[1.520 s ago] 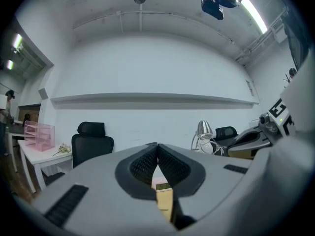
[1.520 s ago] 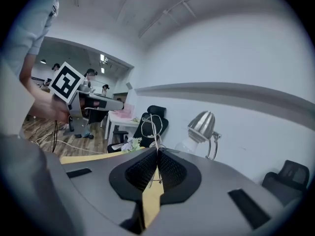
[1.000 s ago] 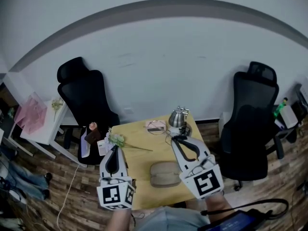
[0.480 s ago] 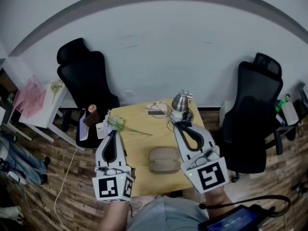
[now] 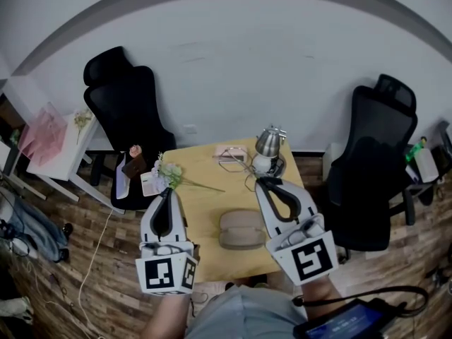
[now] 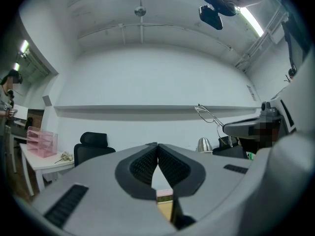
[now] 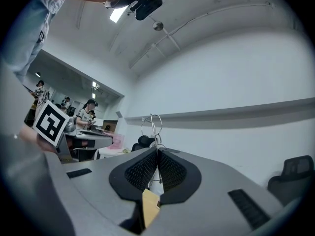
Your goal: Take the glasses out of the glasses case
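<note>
A beige glasses case (image 5: pixel 241 230) lies on the wooden table (image 5: pixel 201 207), between my two grippers. My right gripper (image 5: pixel 263 181) is shut on thin wire-frame glasses (image 7: pixel 155 124), which stick up from its closed tips (image 7: pixel 157 151), above the table and beyond the case. The left gripper view shows the same glasses (image 6: pixel 206 113) held in the air at the right. My left gripper (image 5: pixel 167 191) hangs left of the case. Its jaws (image 6: pixel 157 145) are shut with nothing between them. I cannot tell whether the case lid is up or down.
A silver desk lamp (image 5: pixel 270 143) and a pink box (image 5: pixel 229 152) stand at the table's far side, with a flower sprig (image 5: pixel 169 171) at its left. Black office chairs (image 5: pixel 123 119) (image 5: pixel 374 154) flank the table. A white side table (image 5: pixel 53 154) is far left.
Both grippers keep about the same places over the table, the right one still shut on the glasses. Only the head view has shifted a little.
</note>
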`<state>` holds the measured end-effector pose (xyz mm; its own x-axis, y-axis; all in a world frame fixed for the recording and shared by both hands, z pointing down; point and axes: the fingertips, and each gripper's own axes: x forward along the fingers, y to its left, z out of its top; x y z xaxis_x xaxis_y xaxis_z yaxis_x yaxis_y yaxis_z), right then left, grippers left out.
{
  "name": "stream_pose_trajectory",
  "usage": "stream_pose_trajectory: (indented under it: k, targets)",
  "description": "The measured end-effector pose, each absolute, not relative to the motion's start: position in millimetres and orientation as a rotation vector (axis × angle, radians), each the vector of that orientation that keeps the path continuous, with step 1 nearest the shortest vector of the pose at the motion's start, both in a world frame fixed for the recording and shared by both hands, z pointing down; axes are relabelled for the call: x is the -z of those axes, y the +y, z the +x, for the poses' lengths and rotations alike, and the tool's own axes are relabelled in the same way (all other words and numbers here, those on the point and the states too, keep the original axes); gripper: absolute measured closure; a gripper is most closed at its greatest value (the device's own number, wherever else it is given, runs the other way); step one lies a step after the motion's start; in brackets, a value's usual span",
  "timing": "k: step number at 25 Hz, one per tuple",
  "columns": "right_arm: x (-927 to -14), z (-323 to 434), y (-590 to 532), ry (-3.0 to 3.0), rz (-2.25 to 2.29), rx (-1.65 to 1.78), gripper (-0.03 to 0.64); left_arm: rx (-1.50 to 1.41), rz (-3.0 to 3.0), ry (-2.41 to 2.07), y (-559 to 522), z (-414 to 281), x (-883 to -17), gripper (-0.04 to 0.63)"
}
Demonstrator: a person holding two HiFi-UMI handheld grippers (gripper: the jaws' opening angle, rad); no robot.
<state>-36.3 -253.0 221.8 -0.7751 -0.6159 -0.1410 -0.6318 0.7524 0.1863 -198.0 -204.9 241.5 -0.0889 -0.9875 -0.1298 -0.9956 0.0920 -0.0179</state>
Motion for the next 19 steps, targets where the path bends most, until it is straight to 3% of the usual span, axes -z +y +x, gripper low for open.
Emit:
stream_pose_trajectory:
  k: [19]
  targets:
    - [-222.8,-36.3,-253.3,2.875,-1.011,-0.34,0.591,-0.113,-2.04,2.254,-205.2,-197.1,-245.0,0.589]
